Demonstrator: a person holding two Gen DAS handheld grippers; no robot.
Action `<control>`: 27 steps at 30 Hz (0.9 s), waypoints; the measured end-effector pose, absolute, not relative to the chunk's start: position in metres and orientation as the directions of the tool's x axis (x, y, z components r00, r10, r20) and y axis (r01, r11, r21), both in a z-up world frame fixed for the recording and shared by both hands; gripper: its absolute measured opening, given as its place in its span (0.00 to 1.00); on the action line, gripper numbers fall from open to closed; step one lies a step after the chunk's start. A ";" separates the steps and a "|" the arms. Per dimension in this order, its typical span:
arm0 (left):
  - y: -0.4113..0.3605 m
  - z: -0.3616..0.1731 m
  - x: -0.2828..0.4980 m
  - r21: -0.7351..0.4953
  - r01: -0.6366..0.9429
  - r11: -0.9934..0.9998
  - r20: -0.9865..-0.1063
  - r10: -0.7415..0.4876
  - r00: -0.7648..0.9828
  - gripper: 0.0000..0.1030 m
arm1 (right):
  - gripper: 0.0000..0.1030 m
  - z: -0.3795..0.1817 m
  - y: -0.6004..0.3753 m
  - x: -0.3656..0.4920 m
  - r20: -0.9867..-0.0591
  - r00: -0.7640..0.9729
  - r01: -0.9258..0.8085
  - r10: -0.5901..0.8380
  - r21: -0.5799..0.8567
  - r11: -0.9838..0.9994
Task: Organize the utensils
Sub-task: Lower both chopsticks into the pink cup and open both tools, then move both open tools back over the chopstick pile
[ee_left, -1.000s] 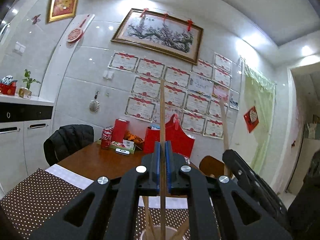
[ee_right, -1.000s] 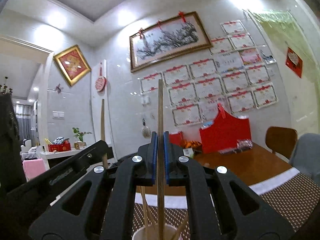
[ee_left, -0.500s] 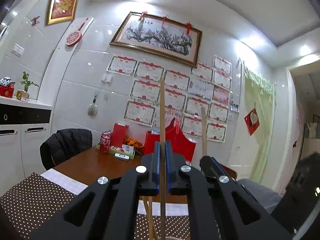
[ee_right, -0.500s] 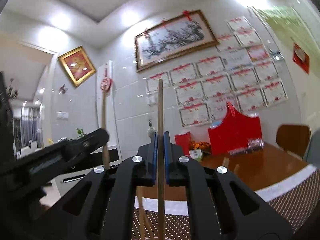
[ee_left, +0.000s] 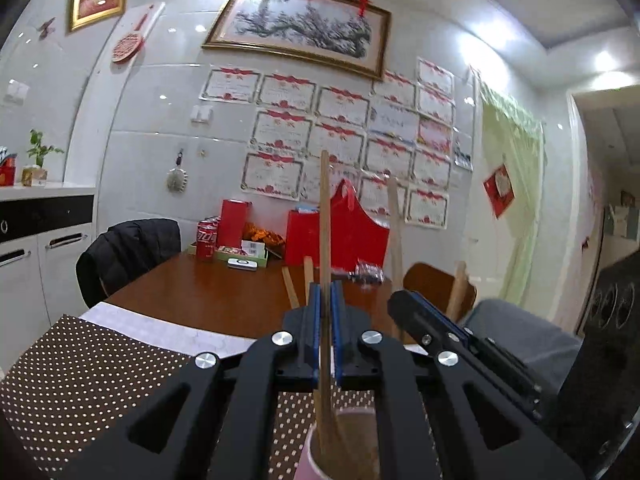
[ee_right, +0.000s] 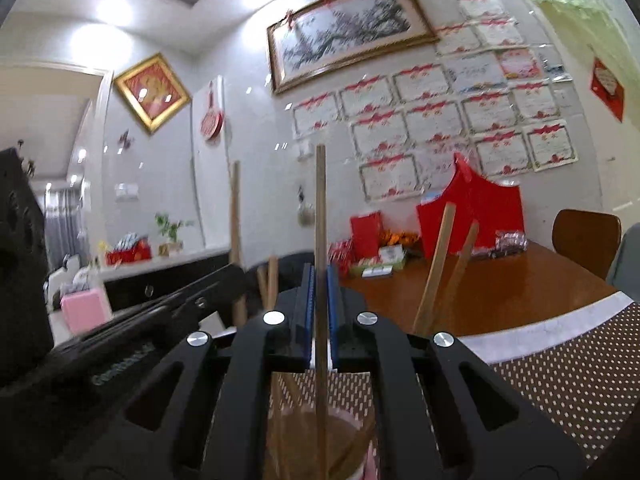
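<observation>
My left gripper (ee_left: 325,292) is shut on a wooden chopstick (ee_left: 325,216) held upright, its lower end inside a pink-rimmed cup (ee_left: 344,446). My right gripper (ee_right: 320,276) is shut on another upright chopstick (ee_right: 320,208) that reaches into the same cup (ee_right: 320,440). Several more chopsticks (ee_right: 434,268) lean in the cup. The right gripper shows in the left wrist view (ee_left: 404,300), with its chopstick (ee_left: 395,224). The left gripper shows in the right wrist view (ee_right: 234,276), with its chopstick (ee_right: 235,216).
The cup stands on a brown dotted placemat (ee_left: 76,376) on a wooden table (ee_left: 224,292). At the table's far end are red bags (ee_left: 340,236), cola cans (ee_left: 206,240) and a tray. A chair with a black jacket (ee_left: 128,252) stands left, a wooden chair (ee_right: 586,240) right.
Both views have tilted down and the cup has come closer and larger below the fingers. The chopsticks now reach into it. Both grippers stay shut.
</observation>
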State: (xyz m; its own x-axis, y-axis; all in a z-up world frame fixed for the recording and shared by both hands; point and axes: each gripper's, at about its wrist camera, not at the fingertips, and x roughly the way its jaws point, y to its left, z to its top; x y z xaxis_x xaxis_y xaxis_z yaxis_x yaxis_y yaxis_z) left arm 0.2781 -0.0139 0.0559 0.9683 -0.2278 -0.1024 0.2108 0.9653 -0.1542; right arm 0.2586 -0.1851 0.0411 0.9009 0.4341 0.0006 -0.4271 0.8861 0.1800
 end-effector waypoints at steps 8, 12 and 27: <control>-0.012 0.040 0.259 -0.105 0.254 0.962 -0.193 -0.270 0.943 0.32 | 0.07 0.035 -0.187 0.240 -0.216 0.880 -0.398 0.423 0.148 0.905; -0.010 0.035 0.246 -0.087 0.273 0.958 -0.201 -0.285 0.937 0.33 | 0.10 0.035 -0.194 0.229 -0.270 0.865 -0.386 0.422 0.177 0.905; 0.027 0.040 0.192 -0.134 0.264 0.955 -0.264 -0.291 0.919 0.53 | 0.85 0.054 -0.204 0.154 -0.266 0.910 -0.278 0.319 0.179 0.944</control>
